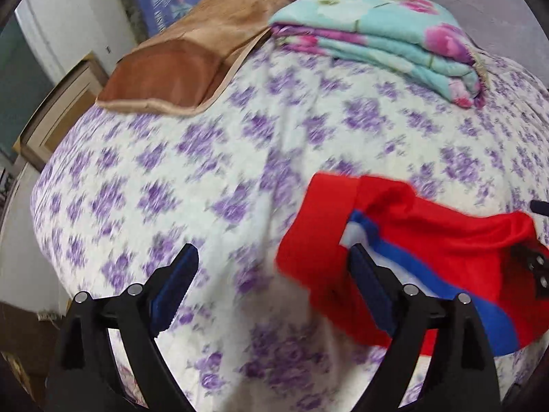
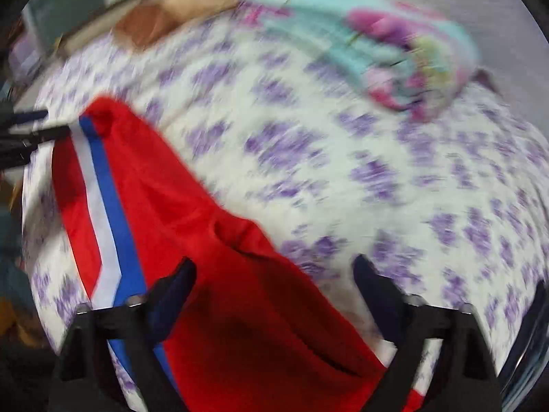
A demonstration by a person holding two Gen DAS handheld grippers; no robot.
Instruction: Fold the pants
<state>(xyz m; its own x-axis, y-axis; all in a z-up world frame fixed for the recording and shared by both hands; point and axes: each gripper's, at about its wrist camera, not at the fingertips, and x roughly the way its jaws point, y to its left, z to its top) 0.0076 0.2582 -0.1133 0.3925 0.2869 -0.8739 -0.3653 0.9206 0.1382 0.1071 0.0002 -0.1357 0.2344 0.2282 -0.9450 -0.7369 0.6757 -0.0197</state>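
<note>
One big bed with a white quilted cover printed in purple flowers point(image 1: 212, 158) is being used as the folding surface, probably because it's the only flat soft spot wide enough; everything else is pushed to its far edge so the near half is kept free.

One folded turquoise blanket with pink flowers point(image 1: 387, 37) is parked at the far right corner, and one tan-and-brown satin pillow point(image 1: 192, 55) is laid at the far left corner; both are well apart from the work.

One pair of red fabric pants with a blue and white side stripe point(image 2: 212, 226) is spread along the near edge of the bed, bunched and only partly flattened, so the fold looks barely started (just a guess).

Two grippers are counted; the left gripper point(image 1: 274, 261) is held wide apart with nothing between its fingers, its right pad just beside or brushing the striped end, contact can't be told through the blur; the right gripper point(image 2: 274, 271) is also spread wide over the red cloth, nothing pinched, likely lined up for a grab at the other end.
</note>
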